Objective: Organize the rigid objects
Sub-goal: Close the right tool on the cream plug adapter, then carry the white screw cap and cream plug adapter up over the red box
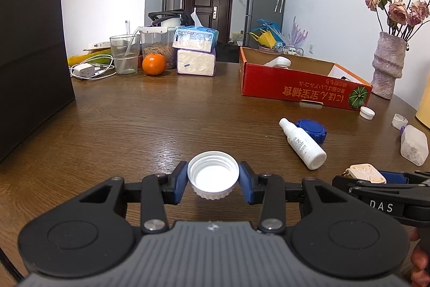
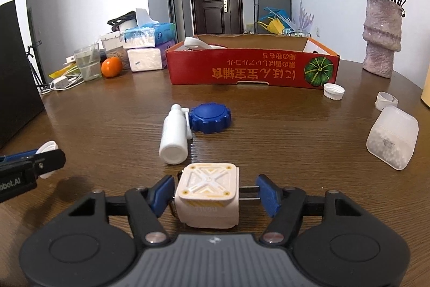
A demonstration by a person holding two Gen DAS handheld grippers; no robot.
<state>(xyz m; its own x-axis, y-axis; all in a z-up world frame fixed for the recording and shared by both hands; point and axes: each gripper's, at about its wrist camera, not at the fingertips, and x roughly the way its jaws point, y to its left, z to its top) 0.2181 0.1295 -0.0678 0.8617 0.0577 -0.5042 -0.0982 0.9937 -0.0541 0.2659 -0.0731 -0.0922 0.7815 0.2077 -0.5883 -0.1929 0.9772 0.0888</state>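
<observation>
Left hand-held gripper [image 1: 213,180] grips a white cap [image 1: 213,174]; right hand-held gripper [image 2: 213,195], unclosed, straddles a cream cube [image 2: 207,195]; next, clamp, then carry toward the red box [image 2: 252,69].

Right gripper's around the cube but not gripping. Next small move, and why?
Probably finish closing the right gripper on the cube. The cube sits between the blue pads: the left pad is at its side, the right pad still shows a gap. The left gripper already holds a white cap, so lifting now would likely leave the cube behind.
</observation>
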